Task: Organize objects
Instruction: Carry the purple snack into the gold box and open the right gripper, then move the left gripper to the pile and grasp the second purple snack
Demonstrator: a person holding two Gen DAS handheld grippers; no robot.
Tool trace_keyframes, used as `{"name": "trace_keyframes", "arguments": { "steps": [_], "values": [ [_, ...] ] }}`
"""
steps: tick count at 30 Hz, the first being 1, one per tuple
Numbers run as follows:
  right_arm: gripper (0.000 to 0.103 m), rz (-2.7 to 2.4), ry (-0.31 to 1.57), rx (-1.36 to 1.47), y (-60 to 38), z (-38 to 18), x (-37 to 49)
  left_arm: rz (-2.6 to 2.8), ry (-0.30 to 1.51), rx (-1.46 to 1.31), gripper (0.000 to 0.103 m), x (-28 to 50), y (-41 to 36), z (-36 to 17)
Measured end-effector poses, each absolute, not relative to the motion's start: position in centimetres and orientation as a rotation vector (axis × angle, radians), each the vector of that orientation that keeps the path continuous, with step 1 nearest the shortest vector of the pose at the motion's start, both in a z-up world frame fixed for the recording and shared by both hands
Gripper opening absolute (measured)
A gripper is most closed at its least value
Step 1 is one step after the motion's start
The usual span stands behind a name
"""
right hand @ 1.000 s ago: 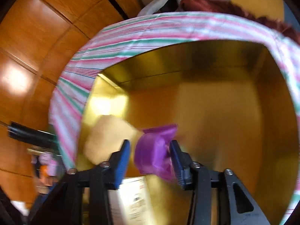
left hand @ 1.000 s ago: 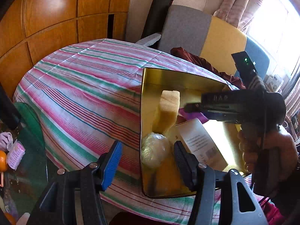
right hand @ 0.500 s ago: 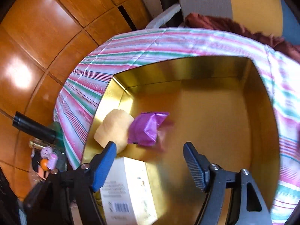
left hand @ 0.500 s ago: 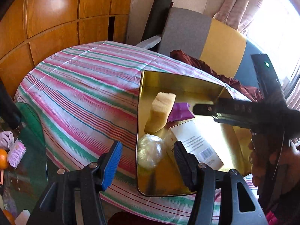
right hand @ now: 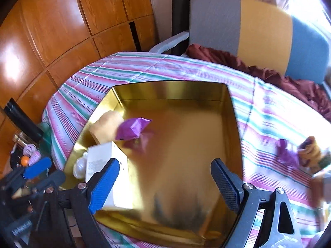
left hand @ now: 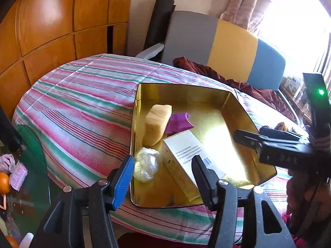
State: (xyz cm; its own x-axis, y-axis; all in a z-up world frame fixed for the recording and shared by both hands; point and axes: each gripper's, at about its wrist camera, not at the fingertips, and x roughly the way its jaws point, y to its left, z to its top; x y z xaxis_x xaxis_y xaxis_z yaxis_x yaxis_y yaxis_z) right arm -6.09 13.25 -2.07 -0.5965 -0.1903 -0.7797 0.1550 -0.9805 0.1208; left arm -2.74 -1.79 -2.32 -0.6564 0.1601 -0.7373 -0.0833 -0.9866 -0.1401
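A gold tin box stands on the striped tablecloth. In it lie a yellow sponge, a purple packet, a white carton and a clear wrapped ball. My left gripper is open and empty, above the box's near left corner. My right gripper is open and empty, above the box's near edge; it also shows in the left wrist view. More purple and yellow items lie blurred on the cloth right of the box.
The round table with the striped cloth has a grey, yellow and blue chair with a dark red cloth behind it. A glass side table with small items stands at the left. Wooden panels line the wall.
My right gripper opened and let go of the purple packet, which now lies in the box by the sponge. The right gripper drew back and up. The left gripper stayed open.
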Motion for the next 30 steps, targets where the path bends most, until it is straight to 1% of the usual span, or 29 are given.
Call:
{"name": "trace_keyframes", "arguments": {
  "steps": [3,6,11,16,20,22,24,27,28,30],
  "values": [
    [0.091,-2.702,-0.002,1.255,14.4,-1.4,-4.4,2.74,-0.118,-1.204,0.058,-2.4,-1.2,-1.9],
    [0.093,-2.75,0.008,1.232,16.3,-0.8,-2.9,2.742,-0.062,-1.148,0.058,-1.8,-0.4,-1.3],
    [0.093,-2.828,-0.093,1.244,21.5,0.1,-0.7,2.7,0.0,-1.097,0.058,-1.5,1.6,-0.7],
    [0.094,-2.937,-0.158,1.278,27.7,0.7,1.7,2.62,0.013,-1.105,0.058,-1.6,3.8,-0.8],
    [0.096,-3.028,-0.232,1.321,32.9,1.0,3.6,2.543,0.04,-1.098,0.058,-1.6,5.9,-0.8],
    [0.096,-3.072,-0.295,1.349,35.8,0.9,4.5,2.512,0.061,-1.097,0.058,-1.6,7.1,-0.9],
    [0.096,-3.112,-0.405,1.372,39.1,0.9,5.4,2.472,0.08,-1.093,0.058,-1.7,8.4,-0.7],
    [0.098,-3.178,-0.632,1.356,43.9,0.9,6.8,2.433,0.147,-1.097,0.058,-1.8,10.9,-0.6],
    [0.101,-3.206,-0.704,1.339,45.3,0.8,7.4,2.416,0.158,-1.097,0.058,-1.9,11.7,-0.5],
    [0.102,-3.26,-0.858,1.3,48.1,0.4,8.7,2.378,0.181,-1.105,0.058,-2.0,13.7,-0.4]
  ]
}}
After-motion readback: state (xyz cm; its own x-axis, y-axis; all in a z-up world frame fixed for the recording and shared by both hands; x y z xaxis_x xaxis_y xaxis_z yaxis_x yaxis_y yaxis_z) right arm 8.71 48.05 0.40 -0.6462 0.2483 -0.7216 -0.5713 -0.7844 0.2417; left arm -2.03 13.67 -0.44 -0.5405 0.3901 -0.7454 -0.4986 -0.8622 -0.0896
